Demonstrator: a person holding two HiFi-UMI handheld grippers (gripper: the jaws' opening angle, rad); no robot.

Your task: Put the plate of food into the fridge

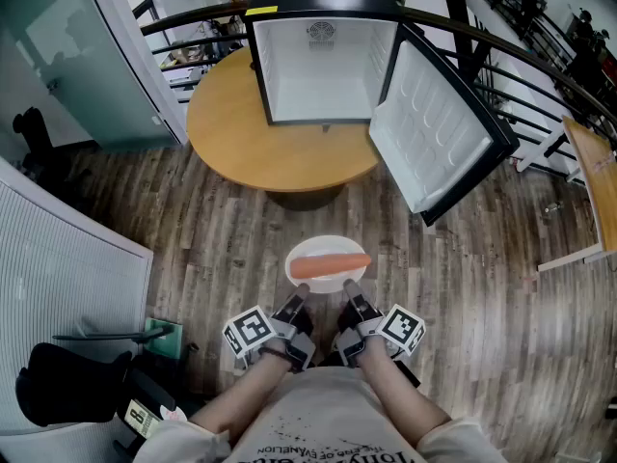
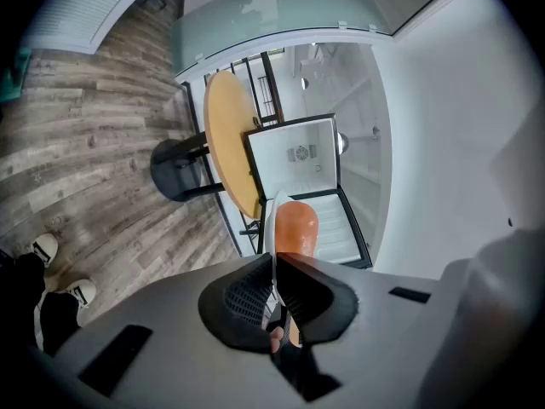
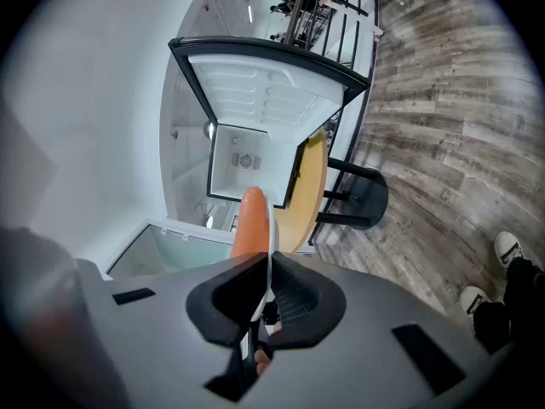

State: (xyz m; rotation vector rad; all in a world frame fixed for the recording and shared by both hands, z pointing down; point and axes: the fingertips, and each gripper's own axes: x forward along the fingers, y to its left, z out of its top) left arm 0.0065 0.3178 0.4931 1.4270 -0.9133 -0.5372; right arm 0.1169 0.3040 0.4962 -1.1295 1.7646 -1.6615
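Wood floor (image 1: pixel 207 230), a round table (image 1: pixel 241 148), and on it the fridge (image 1: pixel 323 75) with its door (image 1: pixel 439 133) swung wide: I have the plate (image 1: pixel 326 245) gripped in both claws.

The plate hangs level over the floor, short of the table's near edge and well apart from the fridge, with one long orange piece of food (image 1: pixel 331 265) lying across it. My left gripper (image 1: pixel 295 305) has its jaws closed down on the plate's near rim, left of centre (its own view shows the thin white edge running straight between the pads). My right gripper (image 1: pixel 353 295) pinches the same near rim just beside it, jaws closed on the edge. The fridge's white inside faces me, and its door reaches out past the table at the right.
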